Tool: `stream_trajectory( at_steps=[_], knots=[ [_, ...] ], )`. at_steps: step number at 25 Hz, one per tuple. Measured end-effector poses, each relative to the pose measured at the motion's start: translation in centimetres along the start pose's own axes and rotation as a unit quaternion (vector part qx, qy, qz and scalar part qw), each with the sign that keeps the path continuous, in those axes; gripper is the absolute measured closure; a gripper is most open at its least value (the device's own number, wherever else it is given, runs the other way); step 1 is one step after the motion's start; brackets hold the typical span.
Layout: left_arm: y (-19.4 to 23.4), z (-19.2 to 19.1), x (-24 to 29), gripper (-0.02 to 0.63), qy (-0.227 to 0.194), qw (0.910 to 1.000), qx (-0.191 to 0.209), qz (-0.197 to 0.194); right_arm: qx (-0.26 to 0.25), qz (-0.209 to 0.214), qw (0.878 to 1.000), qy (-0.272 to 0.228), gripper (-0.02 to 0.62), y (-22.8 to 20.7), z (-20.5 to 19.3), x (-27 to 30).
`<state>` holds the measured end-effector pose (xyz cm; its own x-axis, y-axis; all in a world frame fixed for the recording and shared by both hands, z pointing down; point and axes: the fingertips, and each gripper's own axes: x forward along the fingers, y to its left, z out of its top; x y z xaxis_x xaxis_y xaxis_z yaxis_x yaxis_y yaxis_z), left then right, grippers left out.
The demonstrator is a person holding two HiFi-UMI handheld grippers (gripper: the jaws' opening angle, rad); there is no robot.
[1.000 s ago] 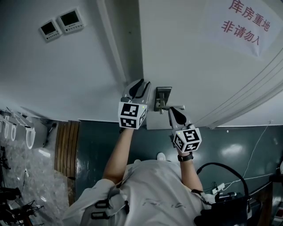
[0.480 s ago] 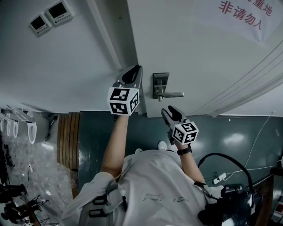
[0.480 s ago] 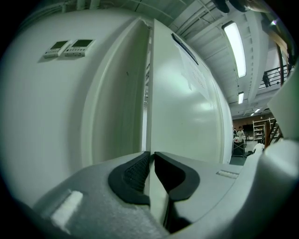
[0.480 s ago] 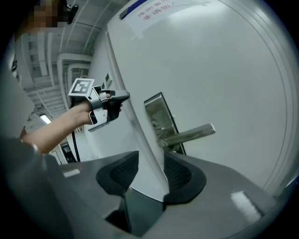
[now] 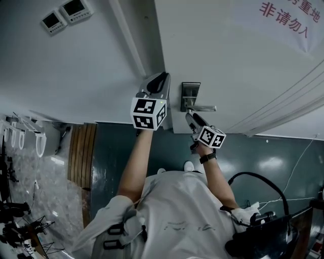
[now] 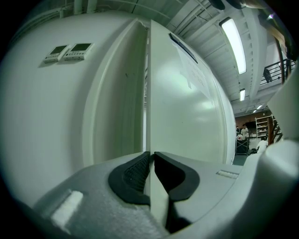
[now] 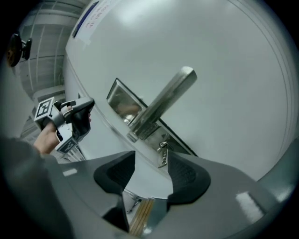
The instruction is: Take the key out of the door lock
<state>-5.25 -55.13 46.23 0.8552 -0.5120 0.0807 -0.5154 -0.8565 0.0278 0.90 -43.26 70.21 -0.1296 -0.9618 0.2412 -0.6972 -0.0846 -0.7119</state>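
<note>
Key (image 7: 162, 154) between right gripper's (image 7: 151, 162) opening jaws

A plain white wall (image 5: 76, 76) runs to your left, with two small control panels (image 5: 75, 7) set side by side high on it; beside it the white door (image 5: 238, 66) carries a paper notice (image 5: 283, 20) printed in red characters; beneath you the floor (image 5: 111, 152) is dark green and glossy, catching pale reflections; a strip of wooden slats (image 5: 78, 167) borders it on your left, with a pale speckled surface (image 5: 50, 192) beyond; in the left gripper view a long ceiling lamp (image 6: 232, 44) glows overhead; shelving (image 6: 261, 125) stands far off down the hall.
</note>
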Motion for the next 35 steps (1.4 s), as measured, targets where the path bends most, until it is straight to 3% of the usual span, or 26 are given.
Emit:
stream_trajectory(
  at_steps=[3, 5, 8, 10, 11, 12, 16, 24, 29, 33, 35],
  knots=[
    [0.0, 0.1, 0.0, 0.571, 0.001, 1.0, 0.008, -0.001, 0.103, 0.017, 0.994, -0.02, 0.385, -0.8, -0.4, 1.5],
    [0.0, 0.1, 0.0, 0.571, 0.002, 0.9999, 0.01, -0.002, 0.183, 0.033, 0.982, -0.038, 0.387, -1.3, -0.8, 2.3],
    [0.0, 0.0, 0.0, 0.571, 0.002, 1.0, 0.007, -0.003, 0.271, 0.055, 0.958, -0.072, 0.452, -2.0, -1.1, 3.0],
    [0.0, 0.0, 0.0, 0.571, 0.002, 1.0, 0.004, -0.005, 0.296, 0.06, 0.949, -0.085, 0.515, -2.2, -1.2, 3.1],
    [0.0, 0.0, 0.0, 0.571, 0.002, 1.0, 0.003, -0.005, 0.303, 0.059, 0.947, -0.087, 0.565, -2.3, -1.4, 3.1],
    [0.1, 0.0, 0.0, 0.571, 0.002, 1.0, 0.002, -0.005, 0.308, 0.059, 0.946, -0.088, 0.57, -2.4, -1.6, 3.1],
    [0.2, 0.1, -0.1, 0.569, 0.0, 1.0, -0.002, -0.005, 0.32, 0.074, 0.94, -0.095, 0.572, -2.4, -1.6, 3.0],
    [-0.1, 0.0, -0.3, 0.566, 0.005, 1.0, 0.0, -0.002, 0.32, 0.077, 0.94, -0.091, 0.574, -2.4, -1.8, 2.4],
    [-0.1, 0.0, -0.5, 0.565, 0.013, 0.9998, -0.004, 0.017, 0.351, 0.079, 0.929, -0.091, 0.574, -2.1, -2.5, 1.4],
    [0.1, 0.0, -0.3, 0.568, 0.006, 0.9994, -0.009, 0.034, 0.338, 0.086, 0.935, -0.068, 0.574, -1.9, -4.6, -1.8],
    [0.2, 0.0, -0.1, 0.568, -0.001, 0.999, -0.001, 0.045, 0.314, 0.085, 0.944, -0.06, 0.574, -2.0, -4.3, -3.7]
  ],
)
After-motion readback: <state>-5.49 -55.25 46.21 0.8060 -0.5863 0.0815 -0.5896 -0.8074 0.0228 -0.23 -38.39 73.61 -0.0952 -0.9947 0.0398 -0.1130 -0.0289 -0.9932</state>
